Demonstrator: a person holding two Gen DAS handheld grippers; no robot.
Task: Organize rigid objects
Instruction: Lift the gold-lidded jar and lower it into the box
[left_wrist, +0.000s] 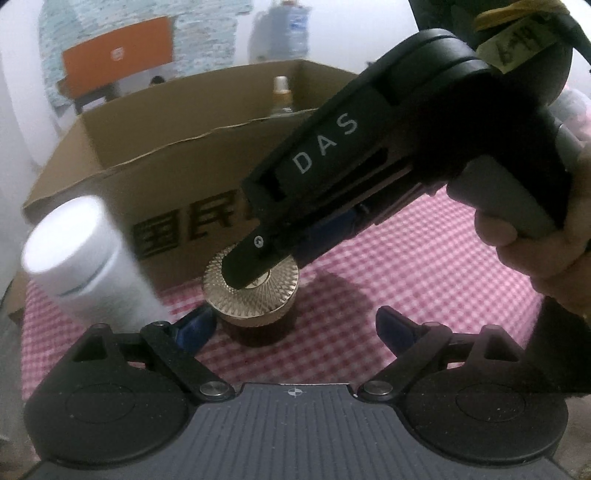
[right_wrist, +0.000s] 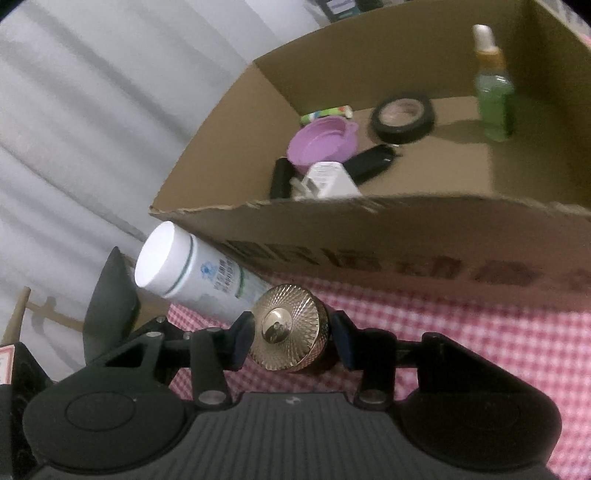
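Sitting on the pink-and-white checked cloth (right_wrist: 480, 350) is a small dark jar with a shiny gold ridged lid (right_wrist: 288, 328), and the right gripper (right_wrist: 291, 338) is reaching down around it. One blue pad (right_wrist: 242, 338) is sitting at the lid's nine o'clock side and the other at its three o'clock side. The pads look like they are touching the lid or just beside it, but I cannot tell for sure if they are pressing yet.

The left gripper (left_wrist: 295, 325) is waiting near the jar with its blue pads wide apart and nothing between them. A person's hand (left_wrist: 532, 243) is holding the right tool at three o'clock in the left view.

A tall white plastic bottle (right_wrist: 192, 273) is standing very close at the jar's ten o'clock. The big brown cardboard box (right_wrist: 369, 229) is at twelve o'clock, with a purple round lid (right_wrist: 321, 142), a black tape roll (right_wrist: 402, 116) and a green dropper bottle (right_wrist: 493, 96) already inside.

To do this step well, I think the right gripper should be squeezing the lid evenly on both sides, keeping the jar straight up. It should be lifting straight up first, so it is not bumping the white bottle. Then it needs to be going high enough to clear the box's torn front wall.
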